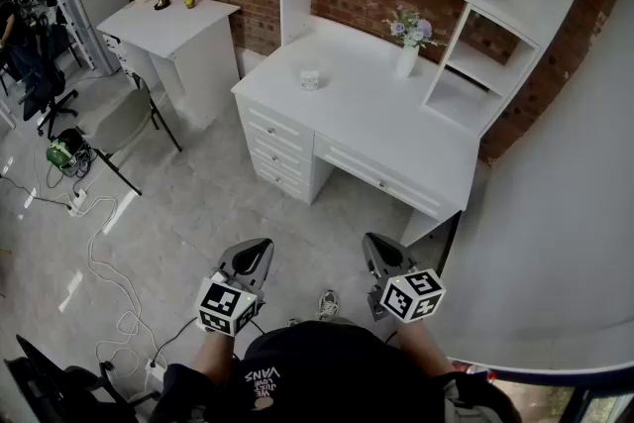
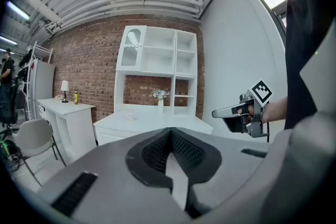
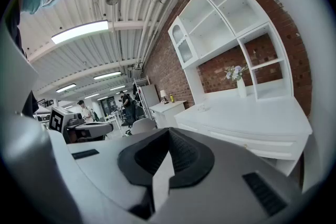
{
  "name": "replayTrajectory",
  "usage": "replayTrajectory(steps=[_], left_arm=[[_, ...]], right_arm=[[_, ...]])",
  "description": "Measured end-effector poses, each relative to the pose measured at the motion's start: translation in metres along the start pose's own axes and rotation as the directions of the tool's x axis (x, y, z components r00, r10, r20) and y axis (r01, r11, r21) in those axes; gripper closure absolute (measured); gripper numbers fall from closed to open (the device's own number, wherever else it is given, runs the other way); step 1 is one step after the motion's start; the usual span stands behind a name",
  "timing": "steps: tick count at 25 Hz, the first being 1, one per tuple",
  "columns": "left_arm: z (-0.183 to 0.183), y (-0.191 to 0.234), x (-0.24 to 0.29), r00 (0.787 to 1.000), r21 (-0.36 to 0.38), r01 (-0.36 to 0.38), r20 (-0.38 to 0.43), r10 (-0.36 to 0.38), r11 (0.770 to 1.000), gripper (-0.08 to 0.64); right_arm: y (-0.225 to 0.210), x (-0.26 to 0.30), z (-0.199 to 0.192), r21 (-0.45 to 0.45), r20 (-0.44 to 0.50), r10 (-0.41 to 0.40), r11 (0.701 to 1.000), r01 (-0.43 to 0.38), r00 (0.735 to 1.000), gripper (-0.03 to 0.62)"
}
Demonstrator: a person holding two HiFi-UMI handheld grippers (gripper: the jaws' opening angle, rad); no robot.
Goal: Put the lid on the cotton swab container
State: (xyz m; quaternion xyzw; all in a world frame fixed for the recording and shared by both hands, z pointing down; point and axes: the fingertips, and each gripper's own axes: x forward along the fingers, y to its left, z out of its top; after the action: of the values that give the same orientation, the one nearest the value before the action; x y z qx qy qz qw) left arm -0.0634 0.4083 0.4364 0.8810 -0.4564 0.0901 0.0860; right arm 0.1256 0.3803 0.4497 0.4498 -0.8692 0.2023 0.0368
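Note:
A small white cotton swab container stands on the white desk, well ahead of me; it is too small here to tell the lid apart. It also shows in the left gripper view and the right gripper view. Both grippers are held low in front of the person's body, over the floor and far short of the desk. My left gripper is shut with nothing in it. My right gripper is also shut and empty.
A vase of flowers stands on the desk under a white shelf unit. A second desk with a lamp and a yellow bottle is at far left, with a chair and floor cables near it. A white curved wall is at right.

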Motion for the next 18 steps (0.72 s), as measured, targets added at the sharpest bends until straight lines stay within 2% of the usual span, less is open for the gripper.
replayTrajectory(steps=[10,15,18], left_arm=[[0.000,0.008,0.027,1.000,-0.001,0.002,-0.013,-0.002,1.000,0.554],[0.001,0.012,0.053,1.000,-0.023,0.021,-0.014,-0.021,1.000,0.554],[0.000,0.014,0.072,0.999,-0.032,0.024,-0.026,-0.025,0.999,0.551]], right_arm=[[-0.019,0.016,0.006,-0.010,-0.007,0.001,1.000,-0.001,1.000,0.594],[-0.029,0.027,0.020,-0.024,0.041,0.055,0.998,-0.054,0.998,0.594],[-0.042,0.036,0.023,-0.048,0.034,0.053,0.998,-0.051,0.998,0.594]])
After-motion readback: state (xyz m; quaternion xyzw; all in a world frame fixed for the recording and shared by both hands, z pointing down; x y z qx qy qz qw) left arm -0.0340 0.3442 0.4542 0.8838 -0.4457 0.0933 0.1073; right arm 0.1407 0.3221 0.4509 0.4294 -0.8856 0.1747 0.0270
